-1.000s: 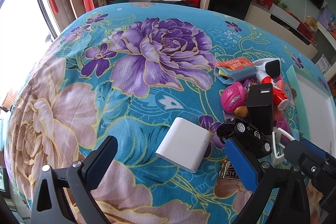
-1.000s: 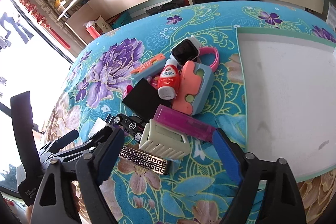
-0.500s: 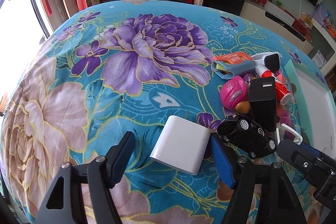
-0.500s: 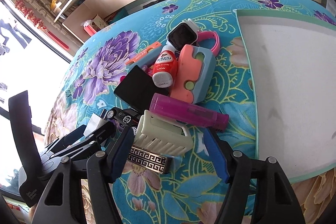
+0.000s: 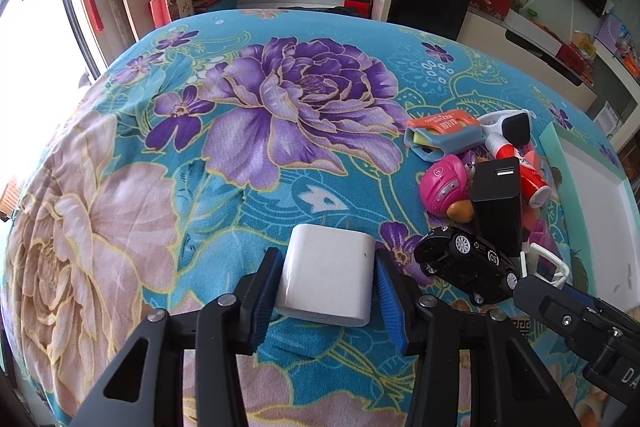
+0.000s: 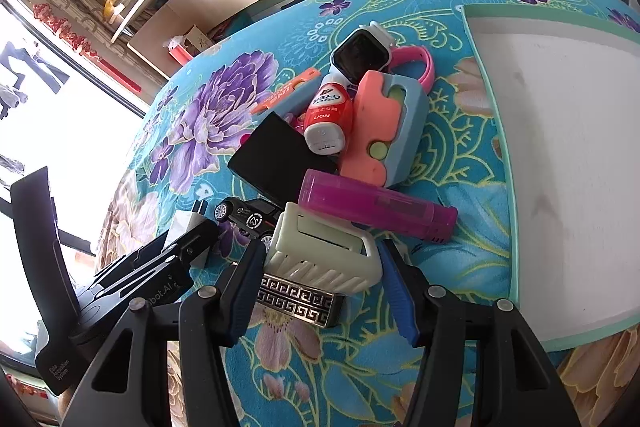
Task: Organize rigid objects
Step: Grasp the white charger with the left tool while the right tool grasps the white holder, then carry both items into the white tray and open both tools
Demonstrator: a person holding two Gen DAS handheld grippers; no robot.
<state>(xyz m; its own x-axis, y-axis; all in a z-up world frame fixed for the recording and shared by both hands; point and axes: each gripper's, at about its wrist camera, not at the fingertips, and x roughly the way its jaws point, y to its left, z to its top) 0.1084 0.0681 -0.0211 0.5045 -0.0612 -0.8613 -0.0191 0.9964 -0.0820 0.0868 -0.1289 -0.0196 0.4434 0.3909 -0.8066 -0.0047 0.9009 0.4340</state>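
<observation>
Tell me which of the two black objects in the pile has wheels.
The black toy car has white wheels and a "CS" mark. The black block behind it is a plain box with a port.

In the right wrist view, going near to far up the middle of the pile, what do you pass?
Patterned metal bar → cream ribbed holder → magenta tube → red-and-white bottle → smartwatch.

Bright daylight floods in from the blown-out window (image 5: 36, 39) at left; both fisheye views bow strongly, corners vignetted black; focus sharp, shadows soft.
</observation>
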